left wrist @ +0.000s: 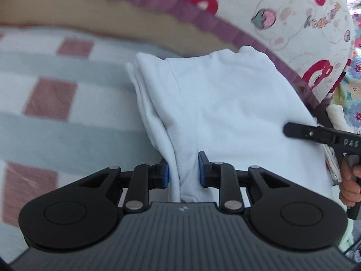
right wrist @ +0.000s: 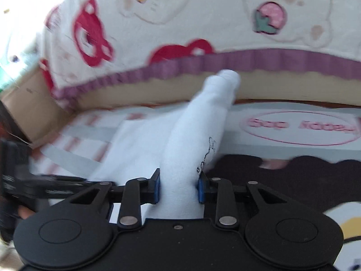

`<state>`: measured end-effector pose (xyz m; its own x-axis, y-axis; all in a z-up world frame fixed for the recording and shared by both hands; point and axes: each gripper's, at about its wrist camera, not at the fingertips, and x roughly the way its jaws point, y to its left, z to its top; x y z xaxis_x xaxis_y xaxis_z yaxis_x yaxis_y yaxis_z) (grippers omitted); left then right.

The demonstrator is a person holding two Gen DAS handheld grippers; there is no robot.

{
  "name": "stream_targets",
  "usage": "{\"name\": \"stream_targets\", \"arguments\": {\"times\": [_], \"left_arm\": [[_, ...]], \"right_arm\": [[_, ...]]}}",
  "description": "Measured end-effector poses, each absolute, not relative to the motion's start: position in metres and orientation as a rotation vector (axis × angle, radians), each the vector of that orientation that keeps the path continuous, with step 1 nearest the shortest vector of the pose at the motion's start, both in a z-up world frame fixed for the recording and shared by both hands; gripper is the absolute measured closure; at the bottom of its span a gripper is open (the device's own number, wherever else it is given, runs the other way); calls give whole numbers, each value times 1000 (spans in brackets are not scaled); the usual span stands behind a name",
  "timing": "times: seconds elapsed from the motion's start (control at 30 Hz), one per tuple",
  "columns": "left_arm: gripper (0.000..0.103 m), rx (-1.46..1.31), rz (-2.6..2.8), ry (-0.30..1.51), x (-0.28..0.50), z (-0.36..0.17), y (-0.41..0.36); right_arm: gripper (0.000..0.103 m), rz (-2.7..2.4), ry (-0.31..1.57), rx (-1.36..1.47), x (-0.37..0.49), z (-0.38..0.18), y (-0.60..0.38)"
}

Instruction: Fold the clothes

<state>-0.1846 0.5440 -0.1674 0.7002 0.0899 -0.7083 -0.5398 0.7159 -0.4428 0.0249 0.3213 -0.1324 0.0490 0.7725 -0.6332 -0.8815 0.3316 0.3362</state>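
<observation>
A white garment (left wrist: 216,103) lies partly folded on a checked blanket (left wrist: 52,103). My left gripper (left wrist: 183,169) is shut on a bunched edge of it at the near side. In the right wrist view my right gripper (right wrist: 179,188) is shut on another bunched part of the white garment (right wrist: 196,131), which rises as a thick roll away from the jaws; a small black line drawing shows on it. The right gripper also shows at the right edge of the left wrist view (left wrist: 293,131), and the left gripper shows blurred at the left of the right wrist view (right wrist: 45,185).
A white quilt (left wrist: 293,22) with red bear and strawberry prints and a purple frilled border (left wrist: 203,20) lies behind the garment. A tan band (right wrist: 282,88) runs under the border. A dark mat (right wrist: 293,180) lies at the right. Flowered fabric (left wrist: 354,103) is at the far right.
</observation>
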Motion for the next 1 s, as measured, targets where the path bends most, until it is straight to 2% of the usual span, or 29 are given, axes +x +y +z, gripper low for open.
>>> {"name": "stream_targets", "arguments": {"times": [0.13, 0.17, 0.27, 0.33, 0.4, 0.47, 0.5, 0.57, 0.6, 0.63, 0.67, 0.7, 0.73, 0.8, 1.0], "left_arm": [[72, -698, 366, 726, -181, -171, 547], [67, -744, 350, 728, -182, -174, 551], [48, -1051, 264, 660, -199, -196, 564], [46, -1184, 246, 614, -206, -208, 573], [45, -1148, 233, 625, -202, -206, 573], [45, -1022, 220, 645, -193, -200, 565], [45, -959, 213, 654, -189, -197, 561], [43, -828, 210, 668, -179, -191, 551], [44, -778, 209, 675, -175, -189, 548], [44, -744, 208, 683, -172, -187, 546], [51, -724, 211, 691, -169, -185, 547], [70, -728, 216, 691, -168, -183, 549], [77, -743, 217, 684, -170, -182, 553], [80, -736, 212, 664, -175, -178, 555], [81, -684, 174, 631, -169, -166, 544]], "right_arm": [[65, 1184, 935, -125, 44, -159, 316], [62, 1172, 961, -88, 48, -167, 312], [54, 1149, 1068, 27, 62, -181, 298], [53, 1142, 1161, 90, 75, -189, 290], [52, 1147, 1230, 164, 87, -197, 283], [43, 1138, 1283, 204, 94, -209, 283], [40, 1129, 1289, 206, 95, -213, 286], [41, 1114, 1226, 182, 91, -209, 298], [41, 1111, 1193, 153, 87, -206, 304], [51, 1122, 1149, 92, 80, -199, 310], [63, 1148, 1093, 26, 70, -191, 315], [66, 1170, 1040, -29, 61, -183, 318], [68, 1186, 997, -64, 54, -173, 319], [69, 1195, 933, -109, 40, -153, 321], [71, 1114, 803, -290, 1, -100, 333]]}}
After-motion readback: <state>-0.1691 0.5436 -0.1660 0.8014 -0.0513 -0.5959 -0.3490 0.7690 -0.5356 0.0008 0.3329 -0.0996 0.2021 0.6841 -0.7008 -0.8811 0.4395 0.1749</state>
